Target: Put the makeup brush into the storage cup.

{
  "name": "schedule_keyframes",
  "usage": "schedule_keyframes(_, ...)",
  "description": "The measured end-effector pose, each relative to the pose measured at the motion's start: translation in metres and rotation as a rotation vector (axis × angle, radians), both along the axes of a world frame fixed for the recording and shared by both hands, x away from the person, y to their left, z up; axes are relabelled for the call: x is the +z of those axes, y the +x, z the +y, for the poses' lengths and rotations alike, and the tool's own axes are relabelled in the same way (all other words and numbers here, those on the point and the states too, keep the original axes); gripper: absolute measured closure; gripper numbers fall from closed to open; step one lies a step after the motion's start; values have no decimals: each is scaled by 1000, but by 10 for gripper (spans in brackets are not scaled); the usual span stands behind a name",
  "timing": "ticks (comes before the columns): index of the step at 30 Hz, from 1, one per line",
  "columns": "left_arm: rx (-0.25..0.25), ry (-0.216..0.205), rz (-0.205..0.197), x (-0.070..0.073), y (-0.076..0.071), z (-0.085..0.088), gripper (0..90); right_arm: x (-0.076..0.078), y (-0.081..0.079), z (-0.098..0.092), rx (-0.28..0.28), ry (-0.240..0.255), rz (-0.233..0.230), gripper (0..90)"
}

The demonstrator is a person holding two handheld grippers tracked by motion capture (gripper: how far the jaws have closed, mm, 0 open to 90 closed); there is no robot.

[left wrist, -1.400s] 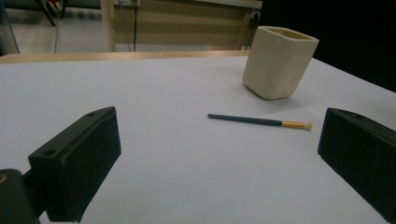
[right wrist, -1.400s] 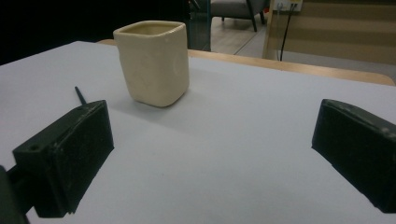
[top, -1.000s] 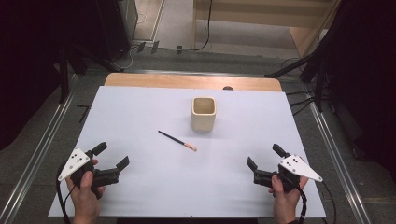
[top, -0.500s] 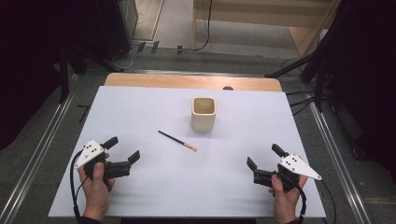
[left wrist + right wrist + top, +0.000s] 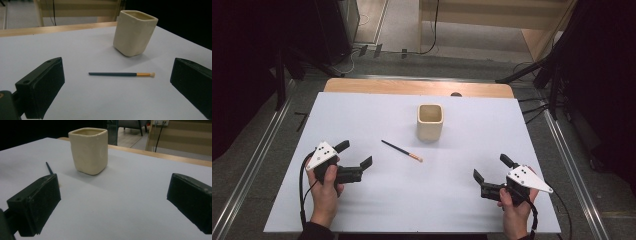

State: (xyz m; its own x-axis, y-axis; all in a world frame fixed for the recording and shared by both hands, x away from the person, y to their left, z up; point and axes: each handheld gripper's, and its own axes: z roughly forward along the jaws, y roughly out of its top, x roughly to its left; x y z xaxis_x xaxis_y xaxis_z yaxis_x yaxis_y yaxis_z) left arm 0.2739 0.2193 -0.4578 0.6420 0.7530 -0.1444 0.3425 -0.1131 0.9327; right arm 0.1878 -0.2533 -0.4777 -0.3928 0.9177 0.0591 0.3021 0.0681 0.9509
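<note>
A thin brush (image 5: 401,150) with a dark handle, gold ferrule and pale tip lies flat near the middle of the white table (image 5: 362,115). Just behind it stands a cream square cup (image 5: 430,121), upright. My left gripper (image 5: 354,155) hovers left of the brush, open and empty, its jaws pointing right toward it. In the left gripper view the brush (image 5: 120,74) lies between and beyond the jaws, with the cup (image 5: 133,32) behind. My right gripper (image 5: 490,168) rests open and empty at the front right. The right gripper view shows the cup (image 5: 89,150) ahead and the brush handle (image 5: 49,168) left of it.
A bare wooden strip (image 5: 412,87) runs along the table's far edge, with a small dark knob (image 5: 455,94) on it. Metal floor rails (image 5: 257,160) flank both sides of the table. Dark stands and cables sit on the floor beyond.
My left gripper has moved right and forward, closing in on the brush. The right gripper, brush and cup have stayed where they were.
</note>
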Motion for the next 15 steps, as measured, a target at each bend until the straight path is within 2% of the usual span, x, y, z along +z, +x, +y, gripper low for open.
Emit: schedule_keyframes(15,-71,24,23,0,17,-22,0,-1,2,3,10,-16,4,0)
